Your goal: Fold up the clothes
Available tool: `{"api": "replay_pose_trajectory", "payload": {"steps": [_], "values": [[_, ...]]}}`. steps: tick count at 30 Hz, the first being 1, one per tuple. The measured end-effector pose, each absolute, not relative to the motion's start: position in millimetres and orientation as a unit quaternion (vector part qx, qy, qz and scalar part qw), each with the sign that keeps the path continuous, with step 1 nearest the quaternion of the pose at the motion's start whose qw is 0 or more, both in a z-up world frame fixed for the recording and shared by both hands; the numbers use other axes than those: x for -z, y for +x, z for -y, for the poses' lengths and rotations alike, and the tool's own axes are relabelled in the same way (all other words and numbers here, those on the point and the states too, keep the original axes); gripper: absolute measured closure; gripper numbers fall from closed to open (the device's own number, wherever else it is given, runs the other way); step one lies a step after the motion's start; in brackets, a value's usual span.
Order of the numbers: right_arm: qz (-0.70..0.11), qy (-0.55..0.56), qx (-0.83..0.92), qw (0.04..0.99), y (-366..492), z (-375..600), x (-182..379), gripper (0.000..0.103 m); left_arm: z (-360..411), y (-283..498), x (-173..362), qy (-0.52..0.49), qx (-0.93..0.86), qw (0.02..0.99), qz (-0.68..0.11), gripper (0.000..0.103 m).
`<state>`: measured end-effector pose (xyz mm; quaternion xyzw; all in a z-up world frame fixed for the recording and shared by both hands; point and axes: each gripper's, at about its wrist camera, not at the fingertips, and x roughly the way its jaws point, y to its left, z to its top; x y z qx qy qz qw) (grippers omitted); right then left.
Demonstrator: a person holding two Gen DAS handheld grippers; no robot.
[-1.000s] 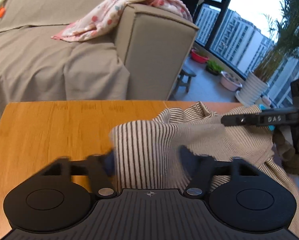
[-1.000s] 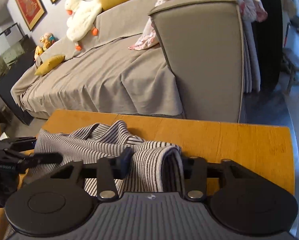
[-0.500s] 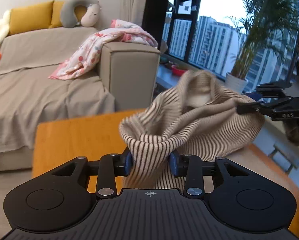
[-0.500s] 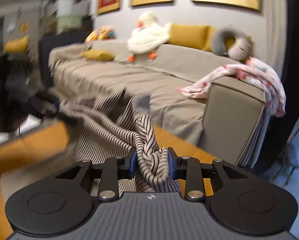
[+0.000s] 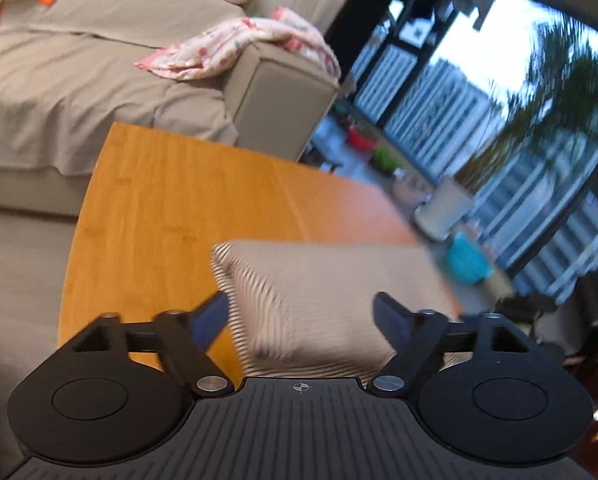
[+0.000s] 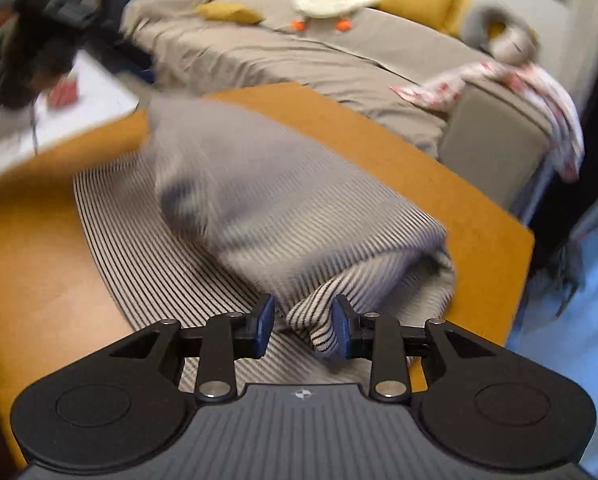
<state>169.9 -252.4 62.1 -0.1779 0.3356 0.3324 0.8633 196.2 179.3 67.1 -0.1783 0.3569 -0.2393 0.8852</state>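
The striped black-and-cream garment [image 6: 267, 200] lies spread on the wooden table [image 6: 439, 176], blurred by motion. In the left wrist view it [image 5: 323, 292] lies between and ahead of my left gripper [image 5: 303, 316], whose jaws stand wide apart and hold nothing. My right gripper [image 6: 303, 324] has its jaws partly apart around a bunched corner of the garment; the cloth sits loose between the blue pads [image 6: 265, 322].
A grey-covered sofa [image 5: 99, 80] stands behind the table, with a pink floral blanket [image 5: 239, 46] on its armrest. Plant pots [image 5: 443, 212] and a window are at the right. A white desk [image 6: 79, 100] stands left of the table.
Both grippers, shut on the lifted garment half a second ago, have opened. The garment has dropped onto the table.
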Motion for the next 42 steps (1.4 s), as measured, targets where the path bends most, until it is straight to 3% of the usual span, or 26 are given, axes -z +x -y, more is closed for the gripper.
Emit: {"api": "replay_pose_trajectory", "payload": {"steps": [2, 3, 7, 11, 13, 14, 15, 17, 19, 26, 31, 33, 35, 39, 41, 42], "values": [[-0.348, -0.084, -0.316, 0.879, 175, 276, -75, 0.034, -183, 198, -70, -0.199, 0.246, 0.879, -0.356, 0.006], [-0.352, -0.030, -0.306, 0.884, 179, 289, -80, 0.031, -182, 200, -69, -0.204, 0.246, 0.877, -0.358, 0.005], [-0.383, 0.145, -0.269, 0.872, 202, 313, -64, 0.029, -163, 224, -40, -0.208, 0.228, 0.860, -0.407, 0.005], [-0.396, 0.167, -0.264, 0.863, 221, 291, -31, 0.029, -142, 243, -11, -0.202, 0.207, 0.851, -0.439, 0.005], [-0.407, 0.167, -0.268, 0.857, 227, 275, -14, 0.029, -137, 251, -4, -0.204, 0.192, 0.852, -0.443, 0.014], [-0.397, 0.156, -0.269, 0.863, 227, 267, -10, 0.030, -135, 253, -3, -0.201, 0.184, 0.855, -0.441, 0.019], [-0.388, 0.133, -0.271, 0.871, 226, 260, -11, 0.033, -134, 254, -4, -0.195, 0.178, 0.859, -0.438, 0.031], [-0.373, 0.090, -0.273, 0.882, 225, 250, -17, 0.058, -130, 255, -10, -0.180, 0.176, 0.867, -0.431, 0.047], [-0.360, 0.069, -0.277, 0.888, 224, 248, -30, 0.081, -126, 254, -18, -0.166, 0.176, 0.873, -0.424, 0.073], [-0.290, 0.048, -0.310, 0.904, 211, 274, -105, 0.084, -128, 213, -75, -0.166, 0.228, 0.885, -0.369, 0.077], [-0.342, 0.025, -0.299, 0.890, 197, 275, -69, 0.083, -123, 187, -45, -0.172, 0.233, 0.868, -0.403, 0.075], [-0.366, 0.010, -0.282, 0.887, 193, 271, -45, 0.080, -119, 183, -18, -0.171, 0.215, 0.855, -0.439, 0.074], [-0.357, -0.011, -0.276, 0.892, 188, 271, -37, 0.068, -118, 182, 1, -0.170, 0.204, 0.847, -0.461, 0.073], [-0.362, -0.021, -0.264, 0.894, 190, 274, -39, 0.053, -120, 182, 0, -0.169, 0.200, 0.850, -0.457, 0.065], [-0.365, -0.029, -0.256, 0.895, 191, 275, -41, 0.030, -121, 181, -4, -0.152, 0.193, 0.858, -0.452, 0.058], [-0.368, -0.031, -0.250, 0.895, 189, 277, -40, 0.026, -121, 178, -7, -0.144, 0.189, 0.862, -0.448, 0.054]]}}
